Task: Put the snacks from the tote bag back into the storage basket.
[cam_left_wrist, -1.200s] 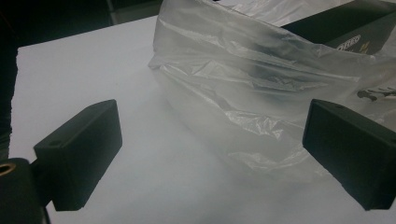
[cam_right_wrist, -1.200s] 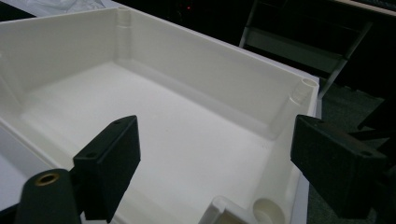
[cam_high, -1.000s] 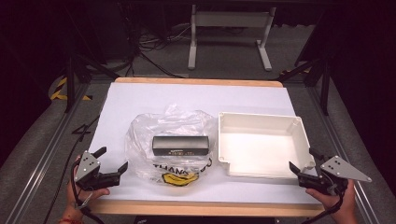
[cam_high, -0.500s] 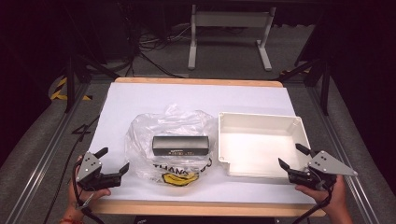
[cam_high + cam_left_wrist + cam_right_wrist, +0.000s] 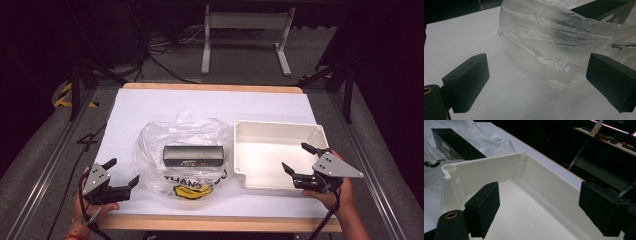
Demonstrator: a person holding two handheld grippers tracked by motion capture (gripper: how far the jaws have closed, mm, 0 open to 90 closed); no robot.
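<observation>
The clear plastic bag (image 5: 182,152) lies in the middle of the white bench (image 5: 150,107), with a black box (image 5: 193,156) lying in it; the white tray (image 5: 278,131) sits just to the right of the bag, empty. At the lower left of the high view the left gripper (image 5: 121,174) rests near the bag's edge, its fingers (image 5: 466,80) spread apart with nothing between them, aimed at the crumpled plastic. At the lower right the right gripper (image 5: 296,159) hovers over the near right part of the tray, its fingers (image 5: 484,207) also spread and holding nothing; they have just been opening a little. As I see it, the trouble from here is the thin film: a pinch on a loose fold could drag the whole bag across the bench without freeing the box, or the box could slide out and drop short of the tray. The right gripper could also knock the light tray's wall and push it away. Printed on the bag, toward the near edge, are dark letters that look like "THANK" above a yellow mark (image 5: 191,190). The box carries a small pale label, too small to read.
</observation>
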